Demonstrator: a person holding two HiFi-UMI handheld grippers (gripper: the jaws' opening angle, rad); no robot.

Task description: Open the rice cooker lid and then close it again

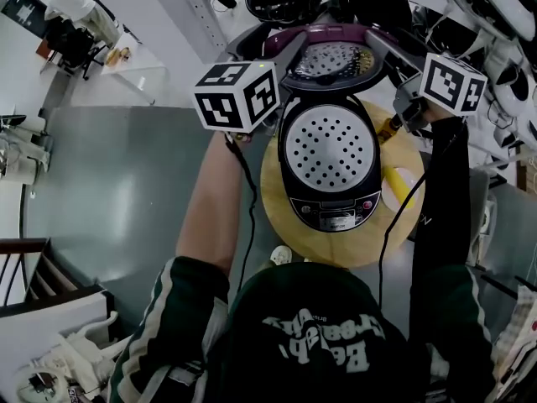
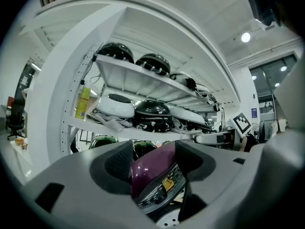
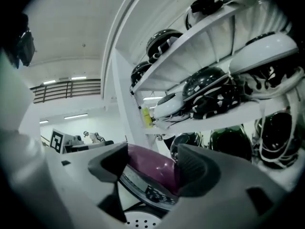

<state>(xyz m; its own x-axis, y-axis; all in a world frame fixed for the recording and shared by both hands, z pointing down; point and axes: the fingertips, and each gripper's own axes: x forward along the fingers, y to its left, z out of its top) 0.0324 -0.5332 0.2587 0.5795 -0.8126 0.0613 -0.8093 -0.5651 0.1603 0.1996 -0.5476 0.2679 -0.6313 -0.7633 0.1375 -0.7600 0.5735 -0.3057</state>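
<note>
The black rice cooker [image 1: 329,162] stands on a round wooden board [image 1: 285,225], its perforated white inner plate [image 1: 327,148] facing up. Its purple lid [image 1: 336,53] stands raised at the back, underside showing. My left gripper [image 1: 281,61] is at the lid's left edge and my right gripper [image 1: 401,95] at its right edge. In the left gripper view the lid [image 2: 152,168] lies between the wide-apart jaws of that gripper [image 2: 152,161]. The right gripper view shows the lid [image 3: 152,168] between that gripper's [image 3: 150,163] spread jaws. I see no pad pressing on it.
A white shelf rack [image 2: 143,82] loaded with helmets [image 2: 152,113] rises right behind the cooker. A yellow utensil [image 1: 399,183] lies on the board's right side. The grey table [image 1: 109,200] stretches left. A person sits at a desk far left [image 1: 71,15].
</note>
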